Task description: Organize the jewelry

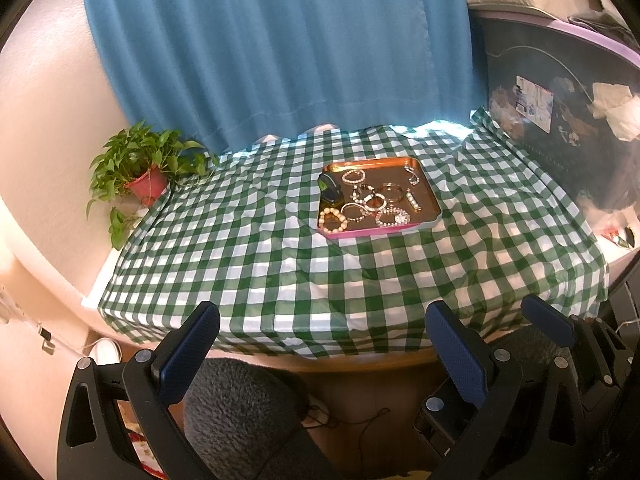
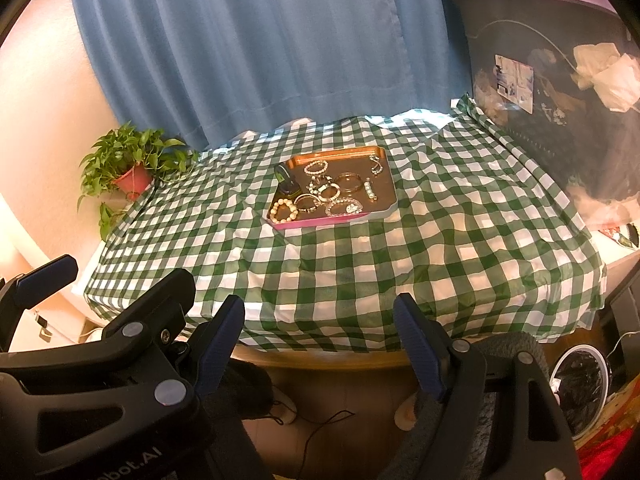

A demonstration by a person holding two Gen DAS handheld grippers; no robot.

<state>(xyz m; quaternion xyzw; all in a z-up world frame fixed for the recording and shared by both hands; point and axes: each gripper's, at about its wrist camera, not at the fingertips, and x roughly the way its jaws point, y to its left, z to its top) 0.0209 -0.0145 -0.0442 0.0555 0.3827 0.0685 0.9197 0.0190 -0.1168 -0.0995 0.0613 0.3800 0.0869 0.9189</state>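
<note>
A pink-rimmed metal tray [image 1: 362,235] [image 2: 320,222] sits on the green checked tablecloth [image 1: 280,264] [image 2: 400,248], toward the far middle. Several pieces of jewelry lie in it: a cream bead bracelet [image 1: 333,219] [image 2: 283,209], a sparkly bracelet [image 1: 393,217] [image 2: 343,206], bangles [image 1: 391,191] [image 2: 349,181] and a small dark green box [image 1: 332,191] [image 2: 287,182] at its left end. My left gripper [image 1: 324,320] hangs open short of the table's near edge, nothing between its fingers. My right gripper [image 2: 320,314] is open too, beside it on the right, also empty.
A potted green plant [image 1: 140,168] [image 2: 128,164] stands at the table's far left corner. A blue curtain [image 1: 280,52] hangs behind. A dark bin with a purple rim [image 1: 568,92] [image 2: 560,68] crowds the right side. Below the table edge lie a grey fuzzy seat [image 1: 240,412] and cables.
</note>
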